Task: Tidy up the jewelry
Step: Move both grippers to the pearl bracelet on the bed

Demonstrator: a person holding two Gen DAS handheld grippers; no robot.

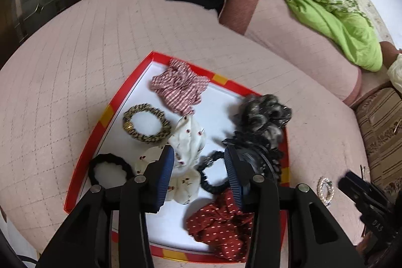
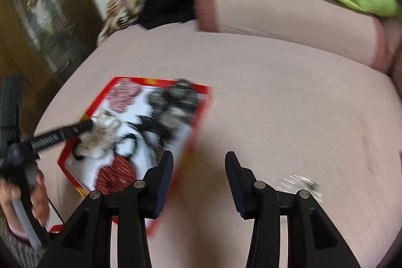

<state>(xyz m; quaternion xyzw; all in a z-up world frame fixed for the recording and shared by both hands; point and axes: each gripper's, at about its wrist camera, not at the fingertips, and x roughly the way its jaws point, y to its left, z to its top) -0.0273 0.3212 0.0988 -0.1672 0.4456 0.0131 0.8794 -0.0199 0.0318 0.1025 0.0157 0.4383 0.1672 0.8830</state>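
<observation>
Left hand-held gripper (image 1: pixel 198 155): released, jaws apart, poised low over the box lid (image 1: pixel 130 82); nothing between the pads.
Right hand-held gripper (image 2: pixel 198 162): released, jaws apart, empty, over bare bed cover (image 2: pixel 276 97) beside the lid's edge; this view is motion-blurred.
Box lid: shallow red-rimmed tray with white floor, resting on the quilted bed cover.
Contents: striped pink scrunchie (image 1: pixel 179 88) at the far rim; leopard-print hair tie (image 1: pixel 145 123) lying flat; cream floral scrunchie (image 1: pixel 187 140) between the left pads' line of sight; thin black hair tie (image 1: pixel 213 175) touching it; grey-black furry scrunchie (image 1: pixel 263 114) against the right rim; red dotted scrunchie (image 1: pixel 221 222) nearest; black ruffled tie (image 1: pixel 109 167) at the left.
Loose item: rhinestone brooch (image 1: pixel 325 190) on the bed cover, outside the lid, near the right hand-held gripper.
Handling, fabric items: judged light, soft, compressible; pinch a gathered fold, not the open centre.
Handling, brooch: judged rigid, small, smooth, liable to slip; close across its narrow width, flat to the cover.
Risk: neighbouring ties may snag and lift together.
</observation>
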